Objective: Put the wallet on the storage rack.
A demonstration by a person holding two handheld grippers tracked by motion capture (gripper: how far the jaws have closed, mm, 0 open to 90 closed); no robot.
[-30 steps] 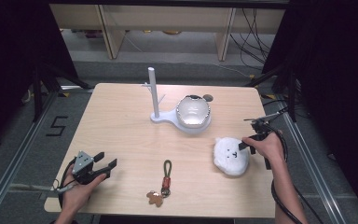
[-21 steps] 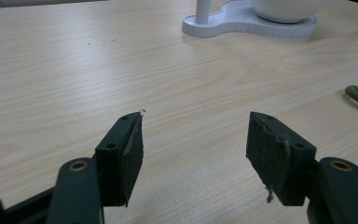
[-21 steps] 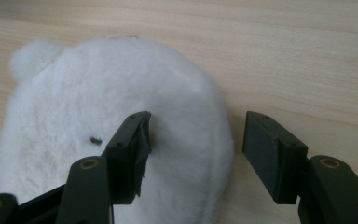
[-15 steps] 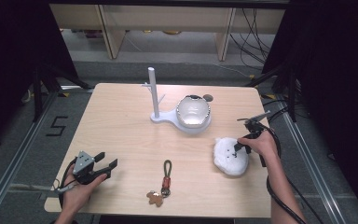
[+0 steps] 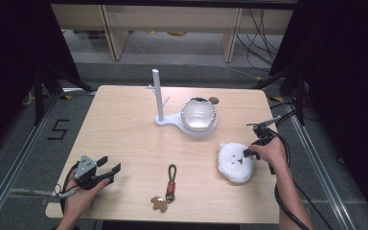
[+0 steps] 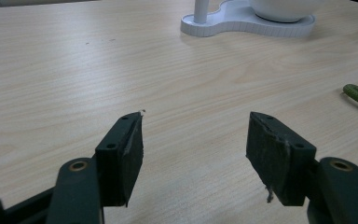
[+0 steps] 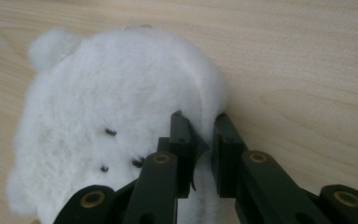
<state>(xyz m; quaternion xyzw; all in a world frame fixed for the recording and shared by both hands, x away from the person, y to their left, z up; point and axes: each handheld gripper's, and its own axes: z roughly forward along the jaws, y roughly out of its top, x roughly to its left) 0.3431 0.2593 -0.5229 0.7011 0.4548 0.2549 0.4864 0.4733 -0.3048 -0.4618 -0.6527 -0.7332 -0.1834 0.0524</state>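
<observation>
At the table's near-left corner the left gripper (image 5: 106, 171) rests wide open and empty. One keychain (image 5: 168, 188) lies mid-front, one white stand with a bowl (image 5: 199, 115) behind. At right, the right gripper (image 7: 204, 140) pinches the rim of the single plush bear (image 5: 235, 162), likely light, soft and squashy.

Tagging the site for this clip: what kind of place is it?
Probably a lab data-collection booth: a lone table walled by black curtains, metal frame rails beside it, loose cables on the floor behind.
</observation>
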